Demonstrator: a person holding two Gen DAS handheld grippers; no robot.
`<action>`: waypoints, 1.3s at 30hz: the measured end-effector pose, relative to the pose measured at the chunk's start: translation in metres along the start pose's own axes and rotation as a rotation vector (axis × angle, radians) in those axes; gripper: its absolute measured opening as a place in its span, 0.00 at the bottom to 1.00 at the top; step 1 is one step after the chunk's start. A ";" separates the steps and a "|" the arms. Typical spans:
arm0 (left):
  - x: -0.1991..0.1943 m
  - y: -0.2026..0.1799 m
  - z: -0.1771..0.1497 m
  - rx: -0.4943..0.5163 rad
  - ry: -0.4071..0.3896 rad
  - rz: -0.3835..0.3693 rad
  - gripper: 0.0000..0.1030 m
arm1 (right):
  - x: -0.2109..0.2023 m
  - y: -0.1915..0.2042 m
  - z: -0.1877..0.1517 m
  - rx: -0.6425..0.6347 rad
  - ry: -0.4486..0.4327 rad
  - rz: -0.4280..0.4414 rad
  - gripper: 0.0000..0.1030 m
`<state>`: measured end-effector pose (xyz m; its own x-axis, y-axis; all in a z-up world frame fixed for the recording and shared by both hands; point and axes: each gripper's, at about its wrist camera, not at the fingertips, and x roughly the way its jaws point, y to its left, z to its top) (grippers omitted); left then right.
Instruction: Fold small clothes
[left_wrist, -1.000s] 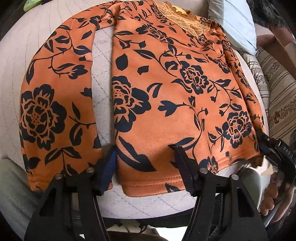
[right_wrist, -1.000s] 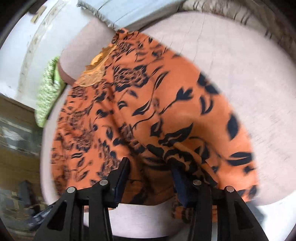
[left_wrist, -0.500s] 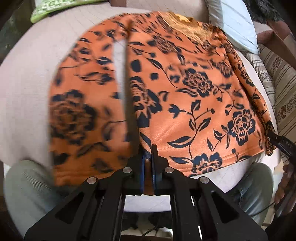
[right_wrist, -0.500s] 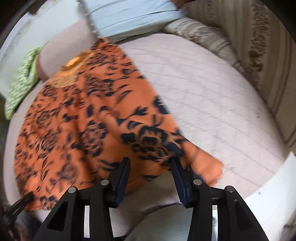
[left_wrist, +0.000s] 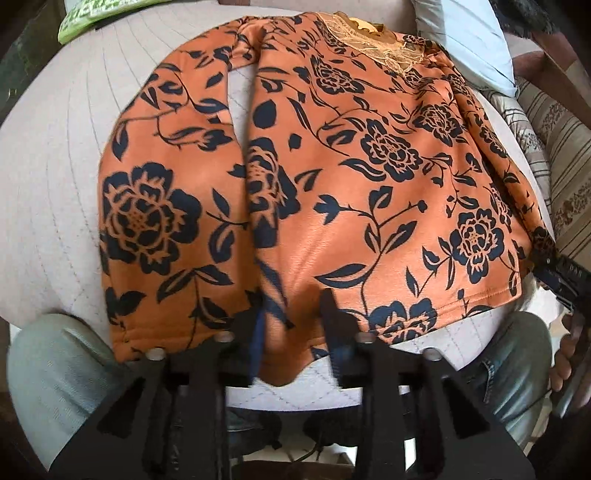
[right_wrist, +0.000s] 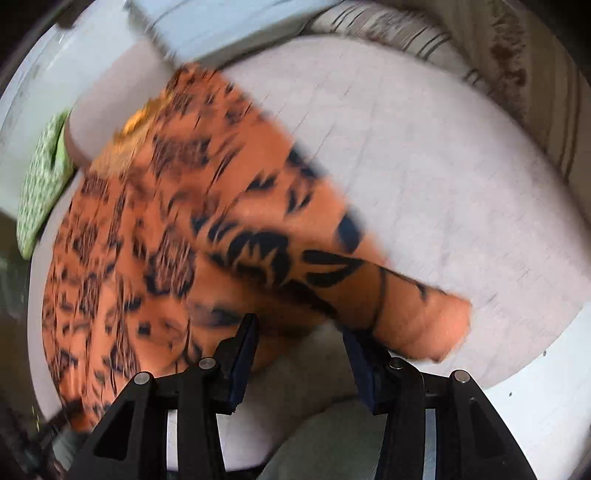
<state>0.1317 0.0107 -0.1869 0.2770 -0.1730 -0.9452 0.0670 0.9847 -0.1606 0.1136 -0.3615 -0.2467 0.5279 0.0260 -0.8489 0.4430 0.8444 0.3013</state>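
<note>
An orange floral top (left_wrist: 369, 177) lies spread on a quilted beige cushion (left_wrist: 55, 184), collar away from the camera, one sleeve (left_wrist: 155, 206) laid beside the body. The left gripper (left_wrist: 291, 314) stands released, its fingers astride the hem. The right gripper (right_wrist: 299, 332) is likewise parted at the blurred other sleeve (right_wrist: 332, 266), grasping nothing.
</note>
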 end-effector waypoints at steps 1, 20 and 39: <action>0.003 0.000 0.000 -0.011 0.001 -0.009 0.37 | 0.002 -0.003 0.006 0.007 -0.002 0.011 0.46; -0.085 0.052 -0.006 -0.051 -0.158 0.033 0.04 | -0.042 0.023 -0.031 -0.102 -0.023 0.103 0.04; -0.113 -0.007 -0.035 0.033 -0.232 0.055 0.50 | -0.109 0.053 -0.079 -0.217 0.006 0.252 0.39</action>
<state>0.0667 0.0237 -0.0887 0.4940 -0.1224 -0.8608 0.0756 0.9923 -0.0977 0.0220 -0.2773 -0.1724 0.5965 0.2509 -0.7624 0.1341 0.9054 0.4029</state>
